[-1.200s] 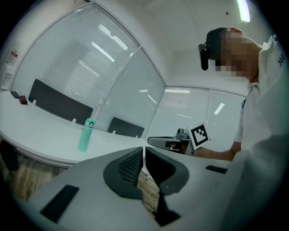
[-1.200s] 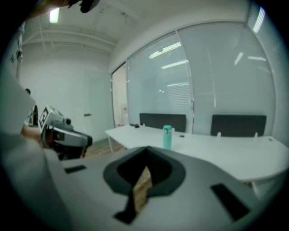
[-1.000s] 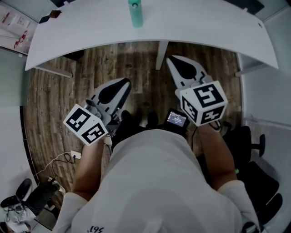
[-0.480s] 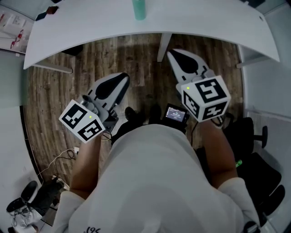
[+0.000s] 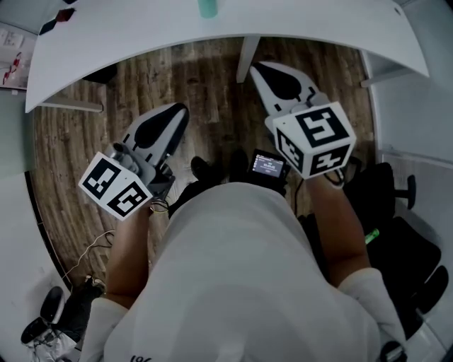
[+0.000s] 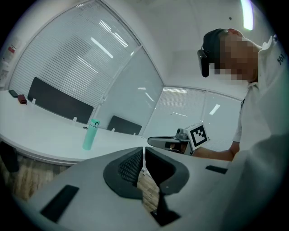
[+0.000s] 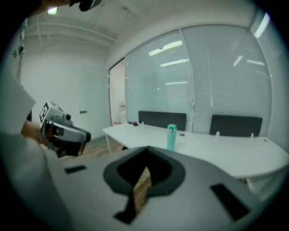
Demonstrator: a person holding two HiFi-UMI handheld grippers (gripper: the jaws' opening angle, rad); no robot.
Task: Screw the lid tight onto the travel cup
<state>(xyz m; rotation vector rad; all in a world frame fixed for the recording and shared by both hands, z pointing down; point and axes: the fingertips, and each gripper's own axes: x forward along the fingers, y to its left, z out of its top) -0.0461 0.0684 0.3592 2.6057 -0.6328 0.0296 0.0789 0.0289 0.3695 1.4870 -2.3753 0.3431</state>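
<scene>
The teal travel cup stands upright on the white table, cut off by the top edge of the head view. It also shows far ahead in the left gripper view and the right gripper view, with its lid on top. My left gripper hangs over the wooden floor, short of the table, jaws together and empty. My right gripper reaches close to the table's near edge, shut with nothing in it. Neither gripper touches the cup.
A white table leg stands between the two grippers. A black office chair is at the right, and cables lie on the floor at the left. A small dark item lies on the table's far left.
The table and cup have slid toward the top of the head view. Both grippers have shifted a little with the person and stay shut and empty.
</scene>
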